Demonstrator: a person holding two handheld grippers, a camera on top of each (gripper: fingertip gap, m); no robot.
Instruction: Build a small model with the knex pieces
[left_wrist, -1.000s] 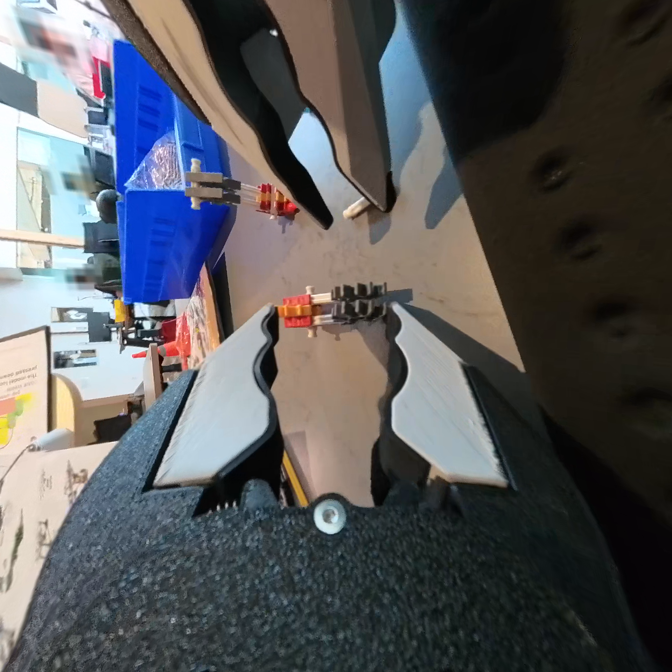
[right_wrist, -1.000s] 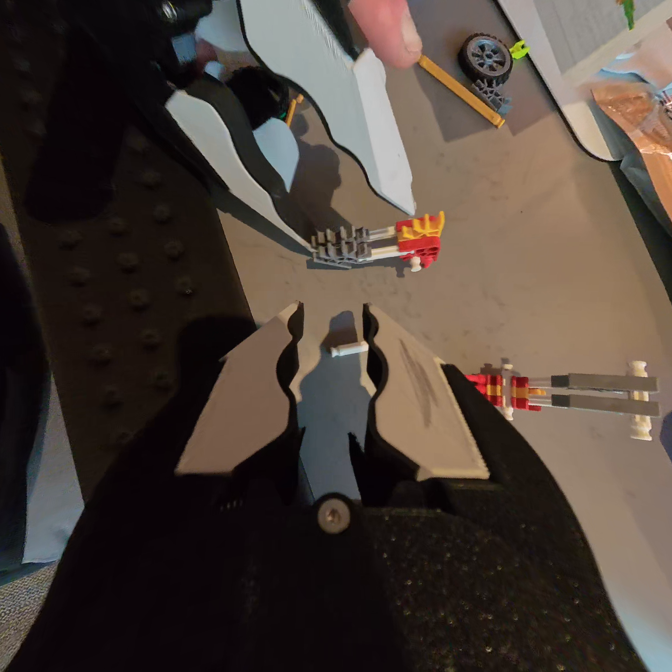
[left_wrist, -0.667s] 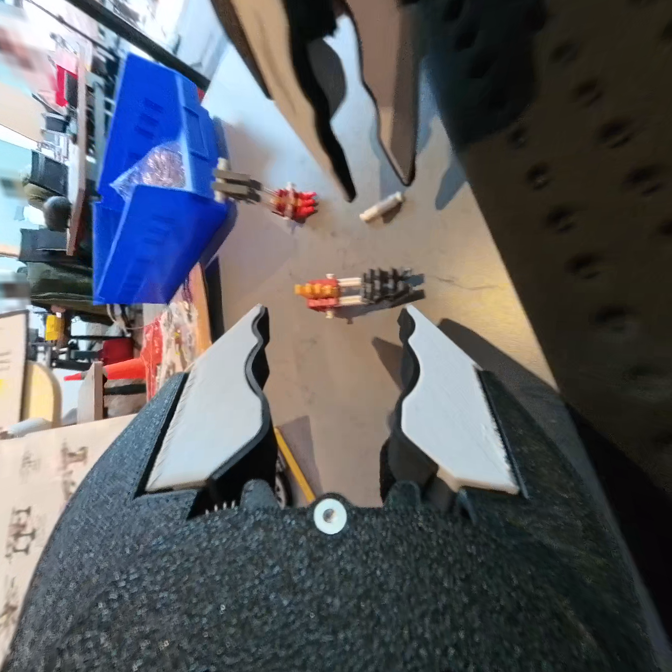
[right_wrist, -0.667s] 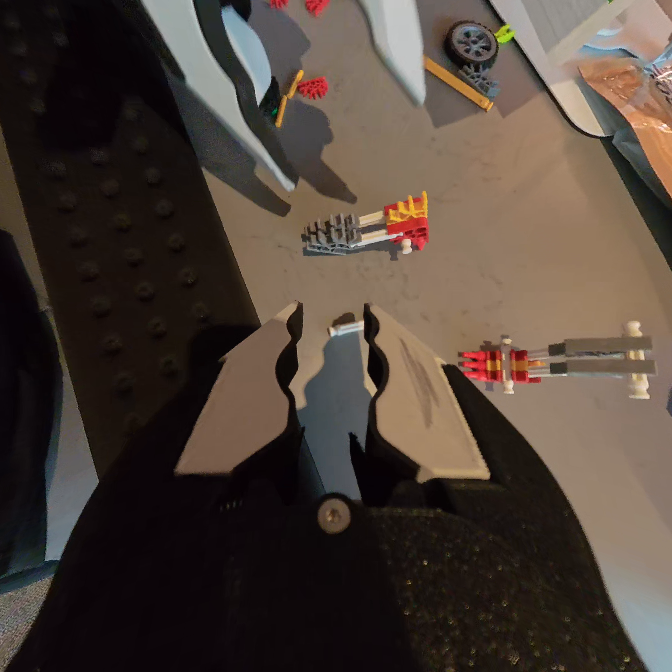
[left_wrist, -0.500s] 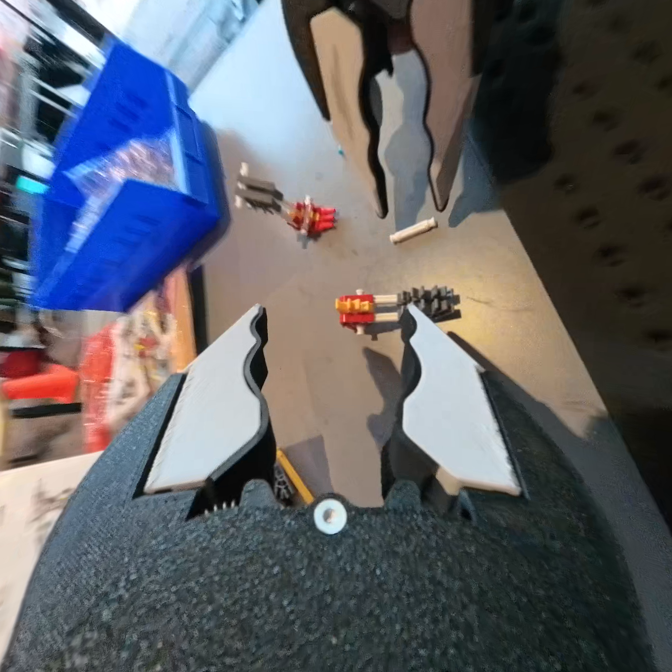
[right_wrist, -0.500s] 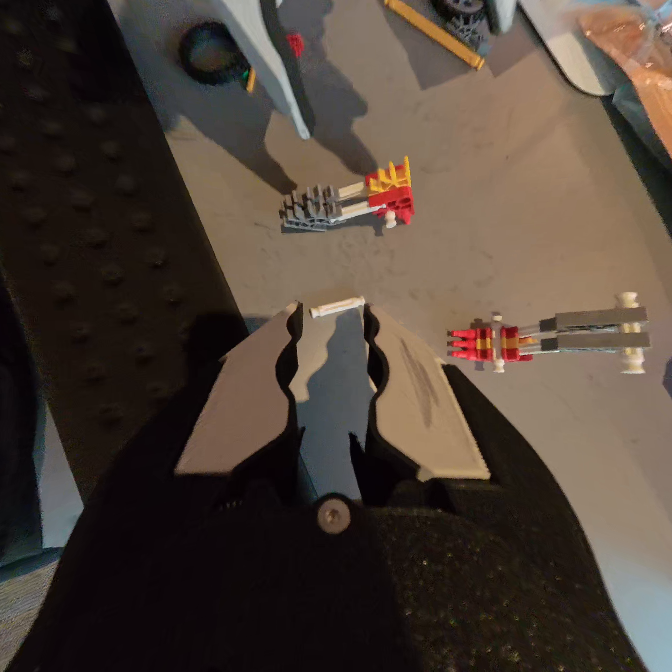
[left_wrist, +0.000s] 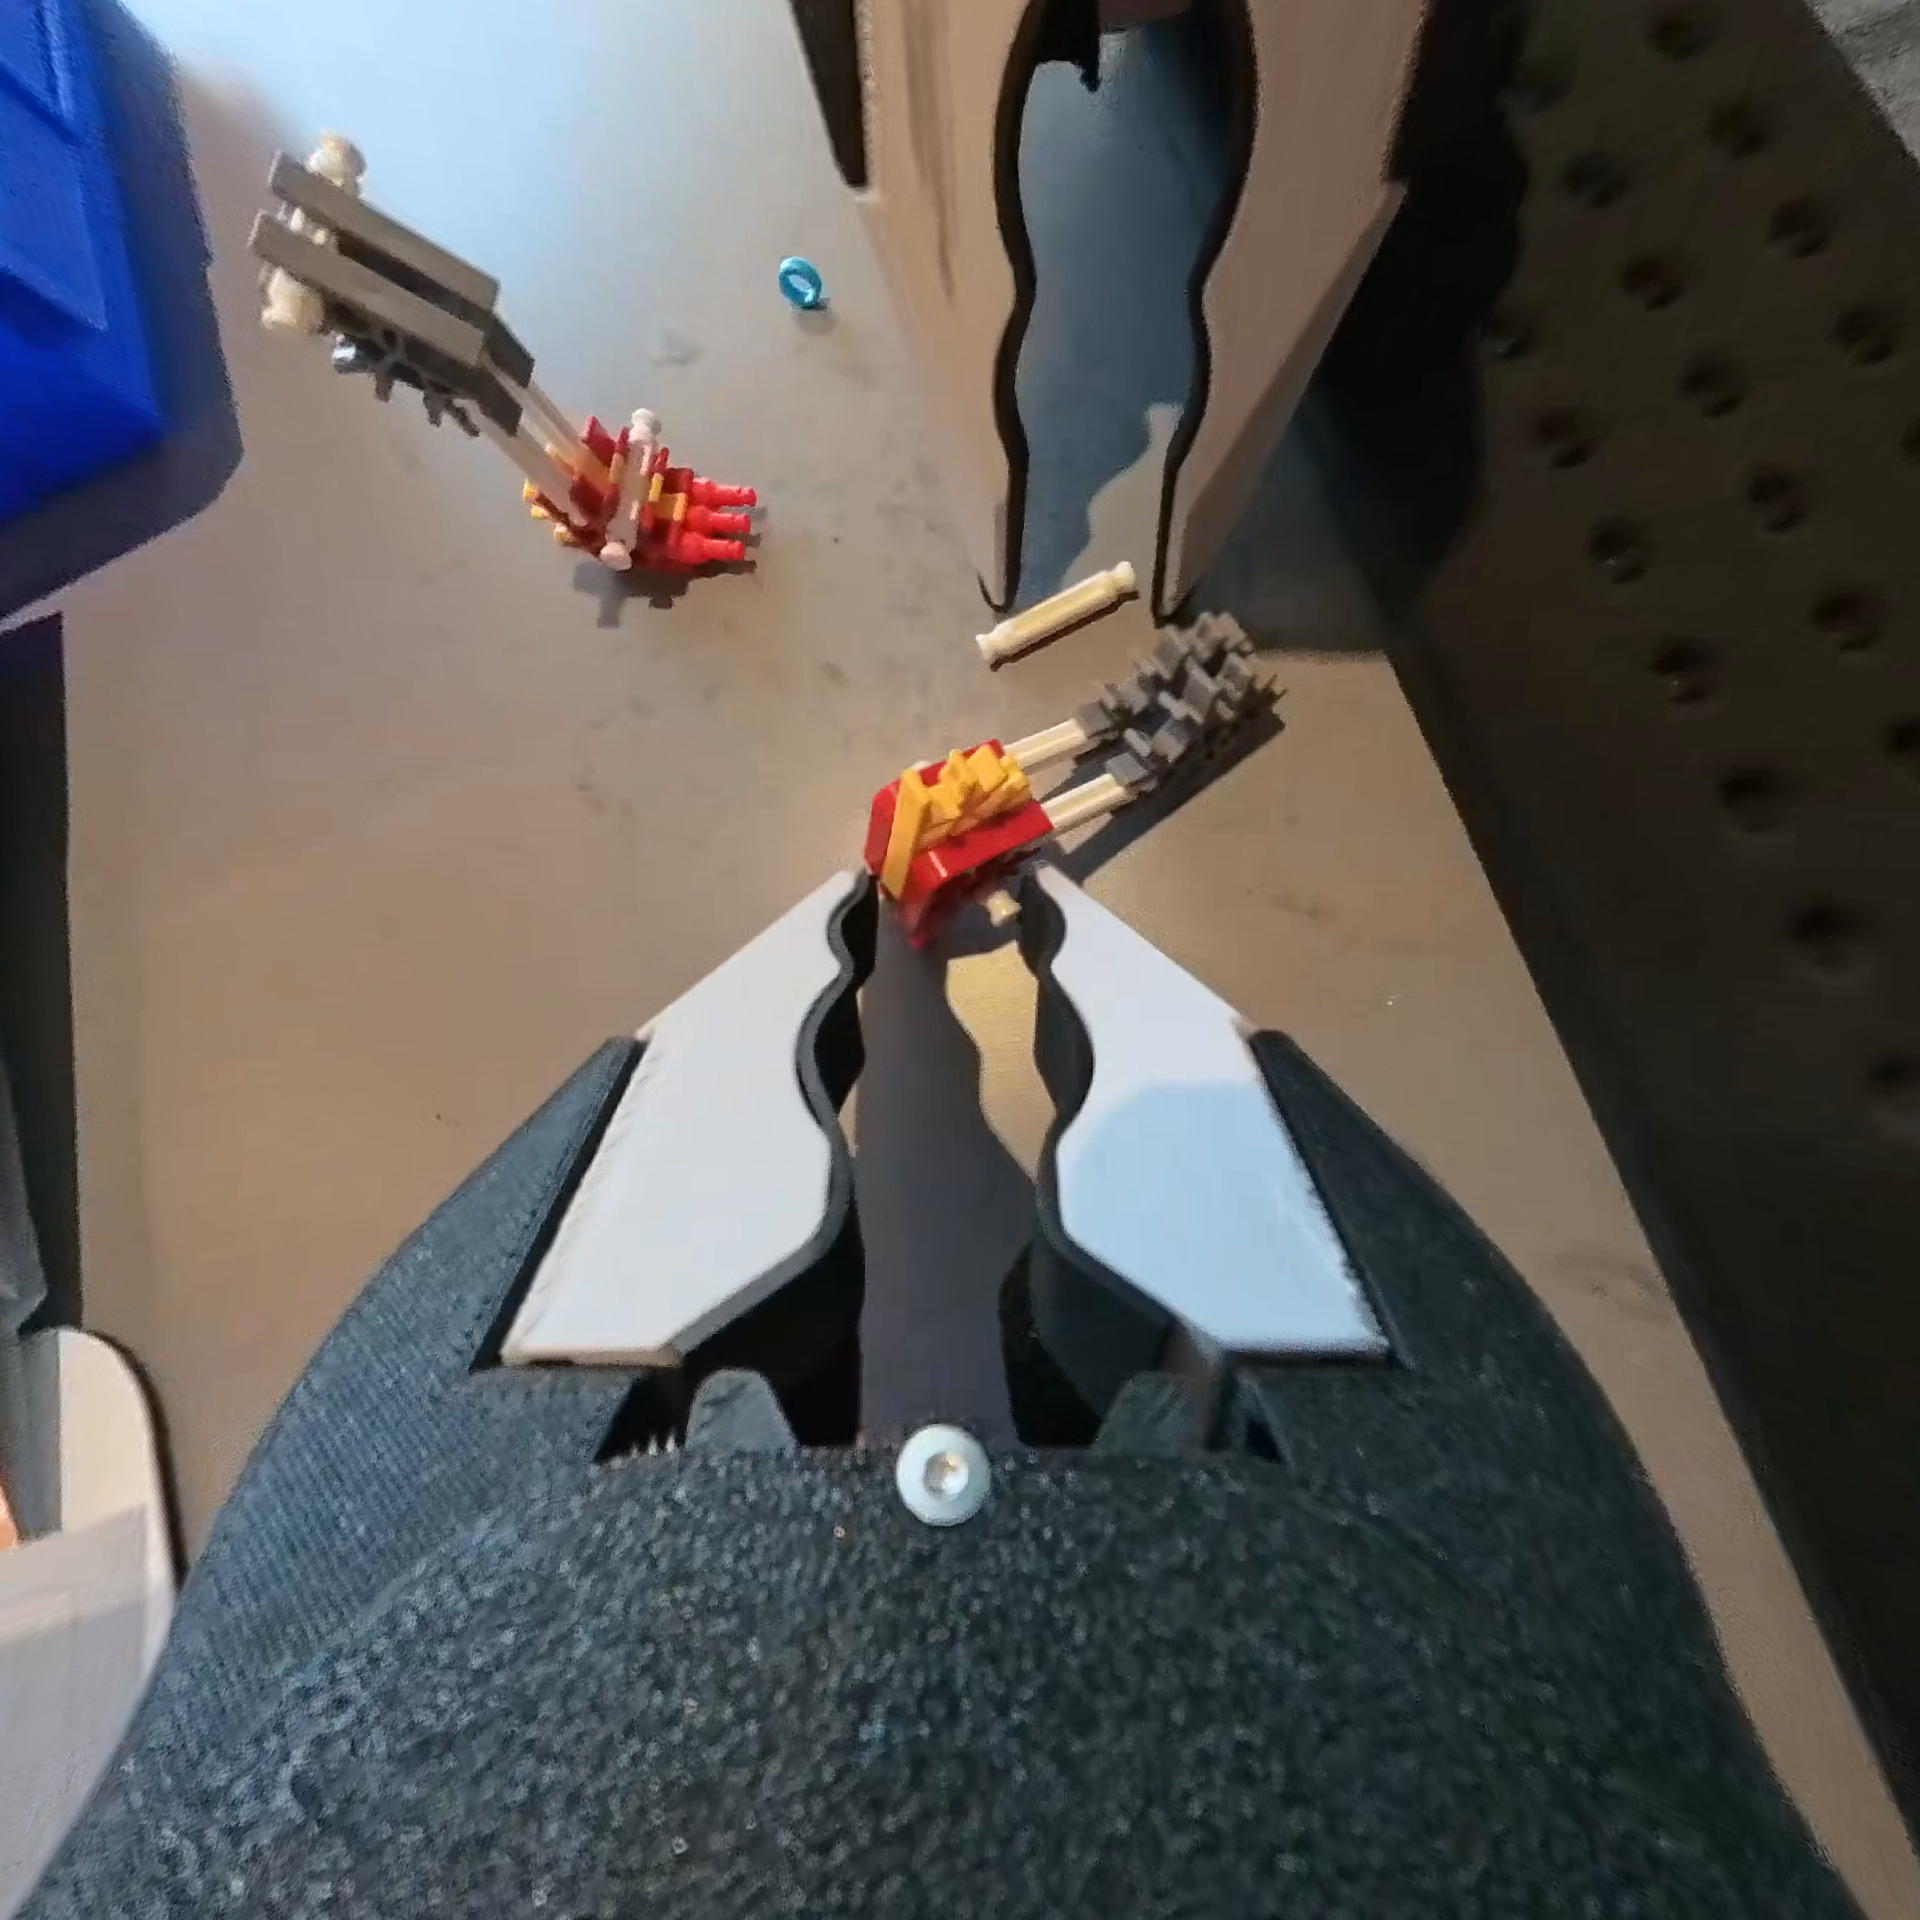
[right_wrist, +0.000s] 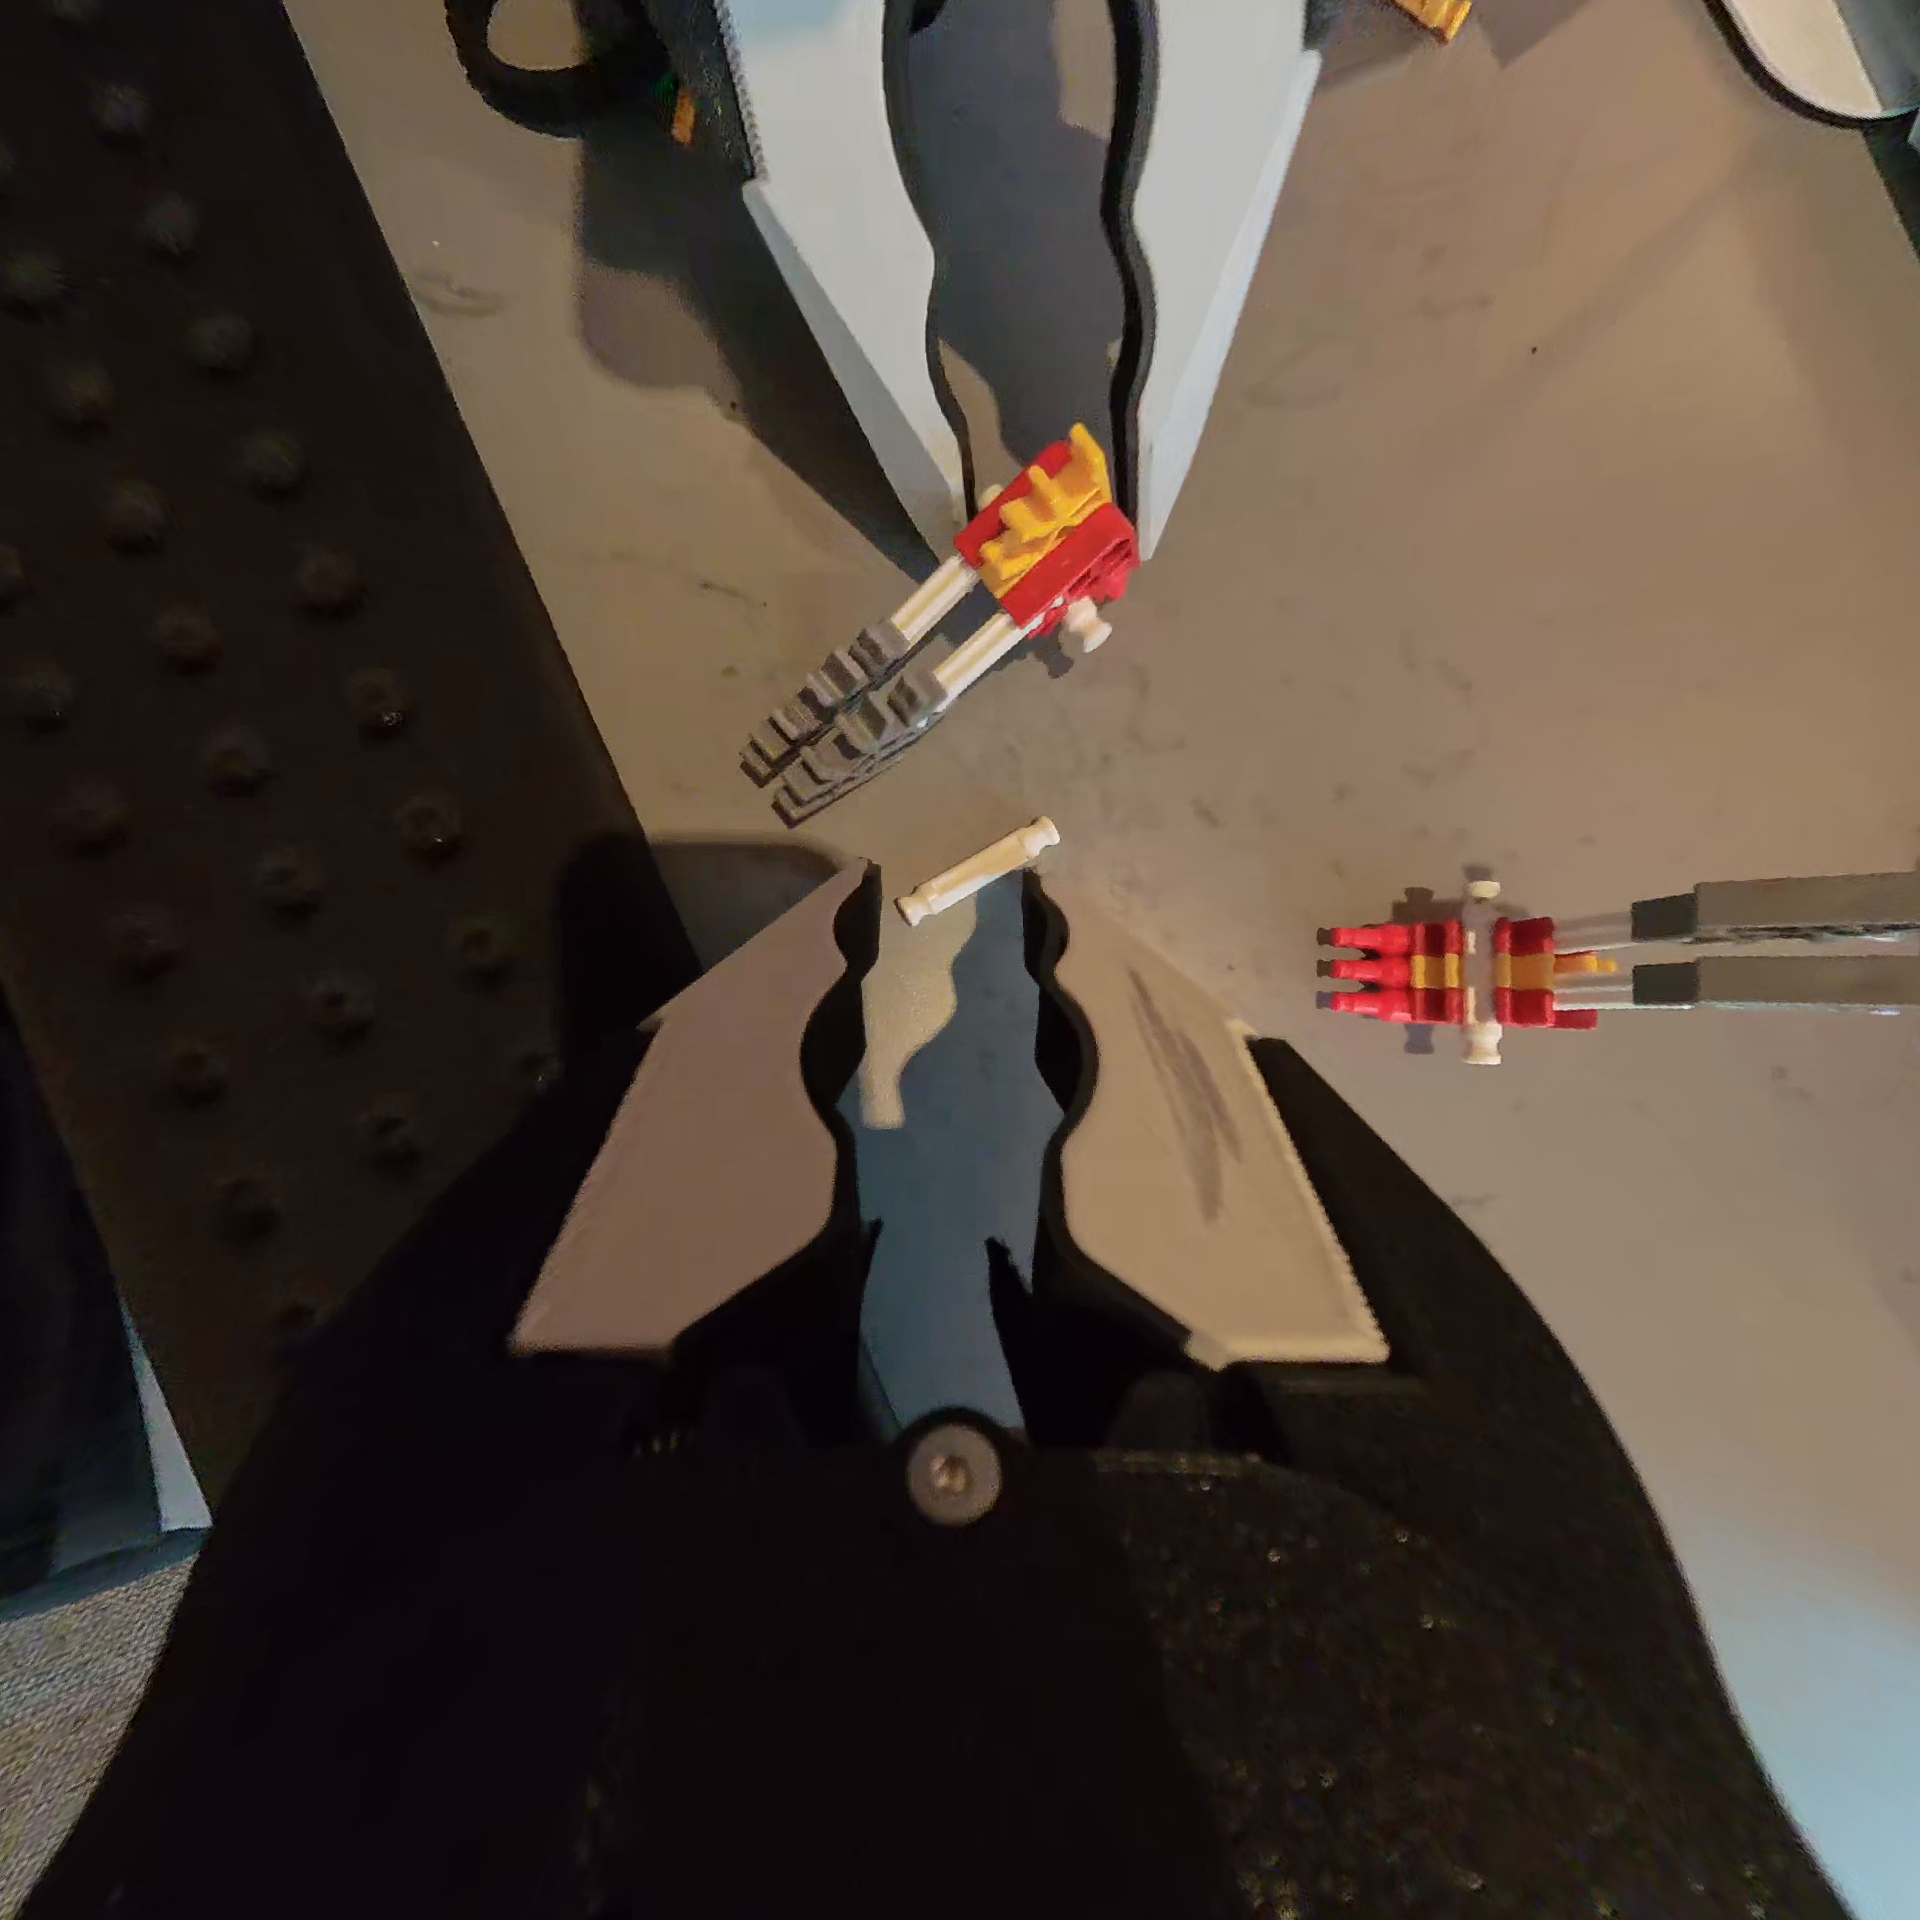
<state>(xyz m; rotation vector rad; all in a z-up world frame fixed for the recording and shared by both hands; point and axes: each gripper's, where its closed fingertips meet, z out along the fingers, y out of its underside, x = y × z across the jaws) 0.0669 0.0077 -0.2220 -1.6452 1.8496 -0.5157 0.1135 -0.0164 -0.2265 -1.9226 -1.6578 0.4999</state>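
Note:
A small assembly (left_wrist: 1049, 779) lies on the grey table: a red and yellow block, two white rods, grey toothed pieces. My left gripper (left_wrist: 945, 888) is shut on its red and yellow end; the right wrist view shows a fingertip on each side of that end (right_wrist: 1049, 540). A loose white rod (right_wrist: 977, 868) lies just in front of my right gripper (right_wrist: 948, 883), which is open and empty, tips a little short of it. The rod also shows in the left wrist view (left_wrist: 1055, 623), at the right gripper's tips (left_wrist: 1081, 603).
A second, longer assembly (right_wrist: 1455, 966) of grey beams and red and yellow pieces lies right of my right gripper. A black studded mat (right_wrist: 208, 520) borders the table on the left. A blue bin (left_wrist: 62, 312), a small blue ring (left_wrist: 800, 281) and a black tyre (right_wrist: 540, 73) lie farther off. My hands' fingertips stand some 6 cm from each other.
My left gripper swung round, came down over the small assembly's red end and narrowed onto it; the assembly turned diagonal. My right gripper drew back slightly, so the white rod now lies beyond its tips.

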